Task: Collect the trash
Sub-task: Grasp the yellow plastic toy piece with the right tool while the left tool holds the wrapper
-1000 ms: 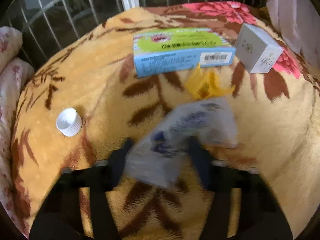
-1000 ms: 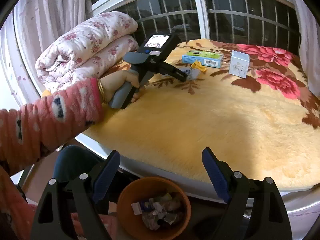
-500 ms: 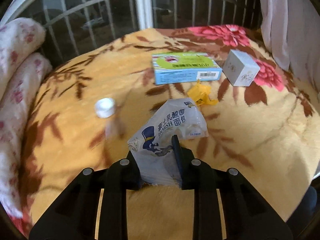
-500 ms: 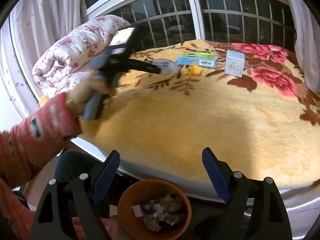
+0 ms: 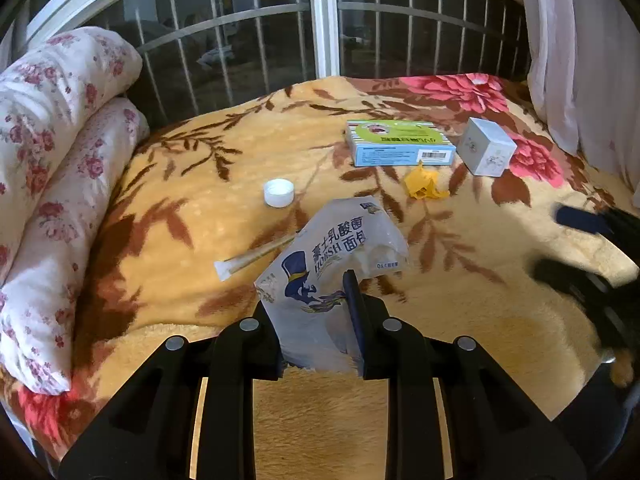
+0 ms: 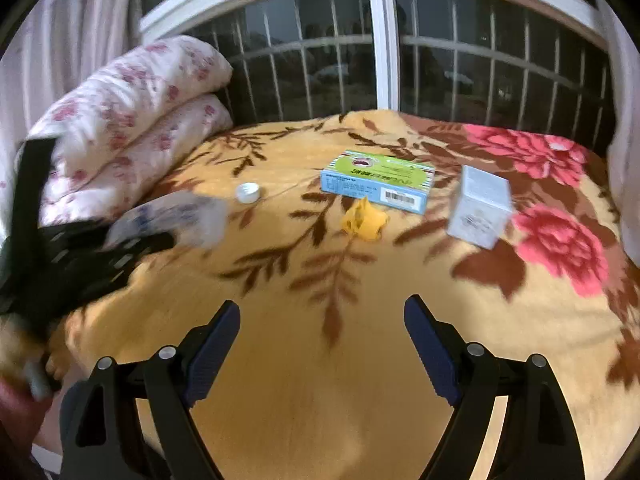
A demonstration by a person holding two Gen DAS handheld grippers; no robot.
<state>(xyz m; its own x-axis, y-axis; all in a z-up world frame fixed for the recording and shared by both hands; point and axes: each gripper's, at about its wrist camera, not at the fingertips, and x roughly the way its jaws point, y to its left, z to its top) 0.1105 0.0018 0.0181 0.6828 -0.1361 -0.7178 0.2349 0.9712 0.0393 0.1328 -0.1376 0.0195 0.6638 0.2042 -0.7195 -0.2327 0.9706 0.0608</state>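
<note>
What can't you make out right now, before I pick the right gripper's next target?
- Trash bin: outside both views.
- Bread wrapper: lower end hidden between the left gripper fingers; motion-smeared in the right wrist view.
- Right gripper: blurred and cut by the left wrist view's right edge.
- Stick packet: far end behind the wrapper.
- Blue-green box: print too small.

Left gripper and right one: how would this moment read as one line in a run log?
left gripper: shut on bread wrapper, lifted off blanket | right gripper: open, empty, over blanket | left on blanket: white cap, yellow scrap, two boxes

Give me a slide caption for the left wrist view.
Left tongs clamp a bread wrapper above the floral blanket.
</note>
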